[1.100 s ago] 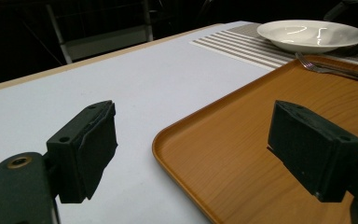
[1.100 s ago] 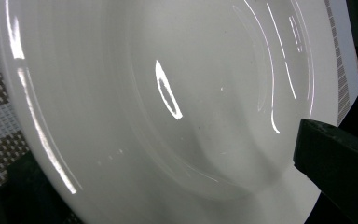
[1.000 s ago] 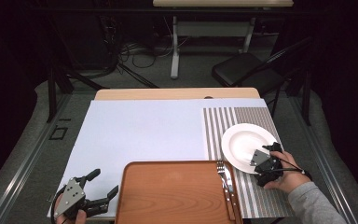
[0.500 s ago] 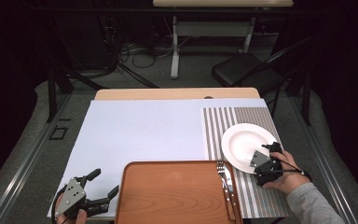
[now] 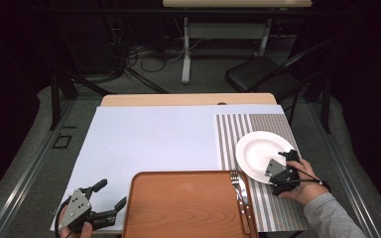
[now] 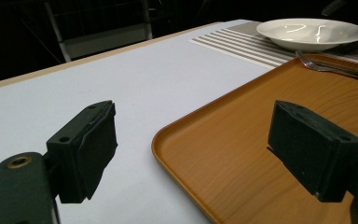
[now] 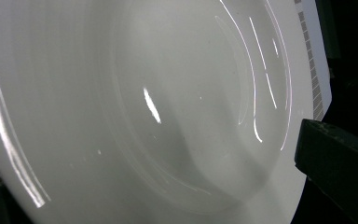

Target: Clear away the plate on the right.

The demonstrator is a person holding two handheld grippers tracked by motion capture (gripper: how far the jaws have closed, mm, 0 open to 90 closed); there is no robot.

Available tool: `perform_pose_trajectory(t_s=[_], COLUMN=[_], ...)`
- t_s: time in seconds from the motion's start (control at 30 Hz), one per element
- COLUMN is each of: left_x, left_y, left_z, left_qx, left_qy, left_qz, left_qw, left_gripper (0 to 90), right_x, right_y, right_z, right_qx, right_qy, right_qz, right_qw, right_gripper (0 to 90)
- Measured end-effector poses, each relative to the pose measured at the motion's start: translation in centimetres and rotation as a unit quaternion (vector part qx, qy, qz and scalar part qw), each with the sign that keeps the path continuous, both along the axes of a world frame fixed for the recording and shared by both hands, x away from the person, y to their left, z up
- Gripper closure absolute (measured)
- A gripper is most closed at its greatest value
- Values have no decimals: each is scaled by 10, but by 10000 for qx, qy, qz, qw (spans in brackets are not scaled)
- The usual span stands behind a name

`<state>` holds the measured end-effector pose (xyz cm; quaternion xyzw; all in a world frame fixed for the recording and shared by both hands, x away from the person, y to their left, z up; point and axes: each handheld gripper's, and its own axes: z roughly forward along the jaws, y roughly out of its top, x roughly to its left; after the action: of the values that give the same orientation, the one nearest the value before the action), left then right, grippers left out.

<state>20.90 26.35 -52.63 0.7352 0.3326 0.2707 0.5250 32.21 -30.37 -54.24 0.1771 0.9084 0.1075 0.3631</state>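
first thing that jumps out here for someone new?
Probably the white plate on the striped placemat at the table's right, with the right gripper at its near rim. Next, the big orange-brown tray at the near edge, a fork lying along its right side. The left gripper sits open at the tray's left, over the pale blue table cover.
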Motion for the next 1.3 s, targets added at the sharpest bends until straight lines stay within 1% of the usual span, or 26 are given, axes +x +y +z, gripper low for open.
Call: perform_pose_trajectory(t_s=[0.13,0.17,0.2,0.23,0.27,0.4,0.53,0.57,0.6,0.63,0.67,0.7,0.77,0.8,0.83,0.9,0.93,0.97,1.03,1.07,1.1,1.13,1.17,1.2,1.23,1.3], left_x=[0,0,0,0,0,0,0,0,0,0,0,0,0,0,0,0,0,0,0,0,0,0,0,0,0,0], left_y=[0,0,0,0,0,0,0,0,0,0,0,0,-1,-1,0,0,0,0,0,0,0,0,0,0,0,0], left_z=[0,0,0,0,0,0,0,0,0,0,0,0,0,0,0,0,0,0,0,0,0,0,0,0,0,0], left_qx=[3,4,3,-9,-9,2,5,5,1,3,5,5,-1,-7,8,3,1,0,5,6,4,9,6,6,7,3], left_qy=[2,3,3,-11,-11,1,1,0,-3,0,1,2,-10,-13,2,-2,-1,-1,-8,-10,-9,-2,0,-2,-4,0], left_qz=[-6,-3,0,10,12,-4,-4,-1,1,-2,-2,-4,3,5,-8,-3,-1,-2,-1,-1,-2,-12,-12,-11,-9,-7], left_qw=[10000,10000,10000,10000,10000,10000,10000,10000,10000,10000,10000,10000,10000,10000,10000,10000,10000,10000,10000,10000,10000,10000,10000,10000,10000,10000], left_gripper=[152,153,152,152,152,152,152,152,152,152,152,152,152,152,152,152,152,152,152,152,153,152,153,152,152,152], right_x=[0,1,2,1,0,1,-1,0,-4,-3,-3,-3,-3,-2,-2,-3,-1,-1,-1,-1,0,0,-1,0,0,1], right_y=[1,0,0,0,1,1,2,1,3,2,2,2,2,2,2,2,2,2,2,2,2,2,3,2,2,2], right_z=[2,-1,-6,-6,1,1,3,0,10,5,7,8,12,13,14,18,17,18,18,19,22,22,22,22,24,26], right_qx=[-96,50,348,341,-67,-73,-133,67,-401,-65,-74,-12,-8,7,-1,-91,-44,-79,-31,-35,-149,-159,-29,11,-60,-58], right_qy=[59,-31,-262,-259,9,-14,1,-166,185,-96,-95,-124,-95,-115,-116,-26,-127,-54,-101,-85,-57,-53,-44,-80,-53,-12], right_qz=[-34,10,110,108,27,49,27,151,-76,65,62,85,50,104,82,25,130,85,125,106,143,148,43,84,108,118], right_qw=[9999,10000,9990,9990,10000,10000,9999,9997,9990,9999,9999,9999,9999,9999,9999,10000,9998,9999,9999,9999,9998,9998,10000,9999,9999,9999], right_gripper=[5,8,11,12,14,15,41,54,66,76,87,101,122,127,130,131,132,137,140,142,145,147,149,153,154,169])
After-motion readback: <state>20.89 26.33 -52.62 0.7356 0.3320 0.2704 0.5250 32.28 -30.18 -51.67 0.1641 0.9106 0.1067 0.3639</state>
